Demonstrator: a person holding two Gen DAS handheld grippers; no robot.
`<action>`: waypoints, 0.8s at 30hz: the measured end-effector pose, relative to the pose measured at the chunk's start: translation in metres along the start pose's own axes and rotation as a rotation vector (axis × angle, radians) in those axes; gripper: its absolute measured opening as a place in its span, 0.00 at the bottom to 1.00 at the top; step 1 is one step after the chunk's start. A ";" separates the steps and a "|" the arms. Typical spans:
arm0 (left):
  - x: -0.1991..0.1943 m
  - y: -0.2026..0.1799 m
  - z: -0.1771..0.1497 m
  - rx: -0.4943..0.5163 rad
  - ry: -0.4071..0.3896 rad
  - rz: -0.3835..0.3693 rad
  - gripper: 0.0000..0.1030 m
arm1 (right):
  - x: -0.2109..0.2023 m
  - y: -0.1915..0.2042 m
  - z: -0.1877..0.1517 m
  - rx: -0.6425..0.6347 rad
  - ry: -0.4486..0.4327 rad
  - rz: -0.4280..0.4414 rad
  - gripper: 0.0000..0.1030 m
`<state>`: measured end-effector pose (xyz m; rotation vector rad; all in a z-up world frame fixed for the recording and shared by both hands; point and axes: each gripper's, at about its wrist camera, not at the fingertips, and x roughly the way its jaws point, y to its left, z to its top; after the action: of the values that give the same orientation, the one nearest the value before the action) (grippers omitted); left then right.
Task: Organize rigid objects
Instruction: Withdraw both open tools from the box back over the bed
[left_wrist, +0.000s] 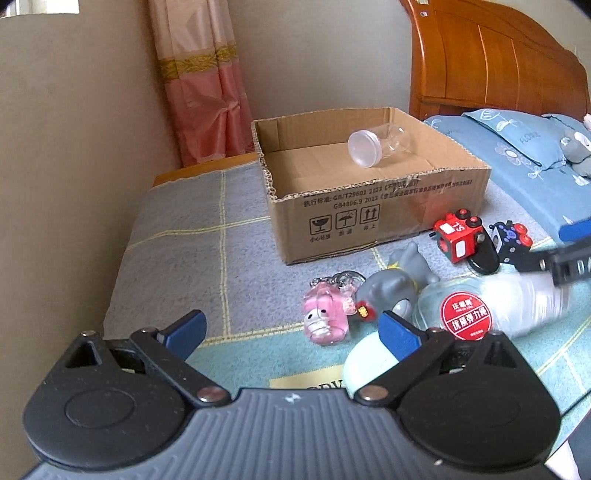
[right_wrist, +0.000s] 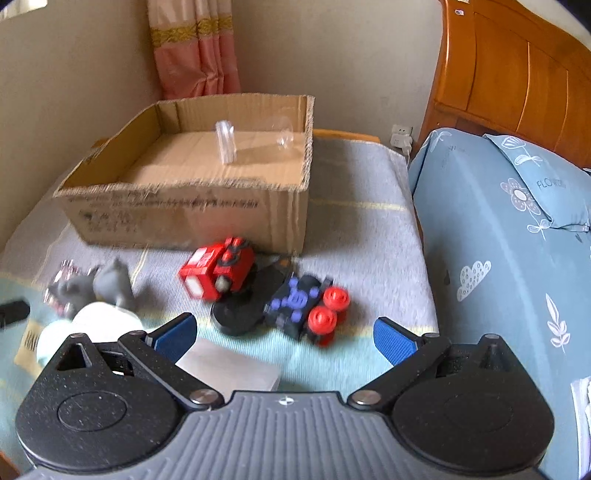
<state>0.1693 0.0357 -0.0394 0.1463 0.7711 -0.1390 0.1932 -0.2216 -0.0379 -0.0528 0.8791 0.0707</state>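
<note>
A cut-down cardboard box (left_wrist: 369, 214) (right_wrist: 166, 218) stands on the bed with a clear lidded jar (left_wrist: 376, 146) (right_wrist: 255, 140) lying inside. In front of it lie a red toy train (left_wrist: 456, 236) (right_wrist: 218, 273), a black-and-blue toy car with red wheels (left_wrist: 511, 240) (right_wrist: 306, 302), a black oval piece (right_wrist: 240, 314), a grey figure (left_wrist: 391, 288) (right_wrist: 92, 288) and a pink keychain (left_wrist: 325, 321). My left gripper (left_wrist: 291, 330) is open just short of the keychain. My right gripper (right_wrist: 284, 334) (left_wrist: 569, 254) is open just short of the toy car, holding nothing.
A clear packet with a red label (left_wrist: 465, 314) and a pale round container (left_wrist: 369, 362) lie by the left gripper. A clear flat case (right_wrist: 229, 369) sits under the right gripper. Blue bedding (right_wrist: 498, 240), a wooden headboard (right_wrist: 517, 74) and a pink curtain (left_wrist: 199, 92) surround the grey blanket (left_wrist: 184, 240).
</note>
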 end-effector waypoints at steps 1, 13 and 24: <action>-0.001 0.001 -0.001 -0.002 -0.002 -0.004 0.96 | -0.002 0.002 -0.004 -0.004 0.003 -0.004 1.00; -0.007 0.003 -0.009 -0.008 -0.008 -0.033 0.96 | -0.024 0.050 -0.043 -0.043 -0.002 0.089 1.00; -0.001 -0.003 -0.019 0.040 0.026 -0.088 0.96 | -0.012 0.025 -0.071 -0.039 0.042 -0.011 1.00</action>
<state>0.1553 0.0360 -0.0527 0.1521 0.8011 -0.2363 0.1289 -0.2020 -0.0740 -0.0959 0.9196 0.0771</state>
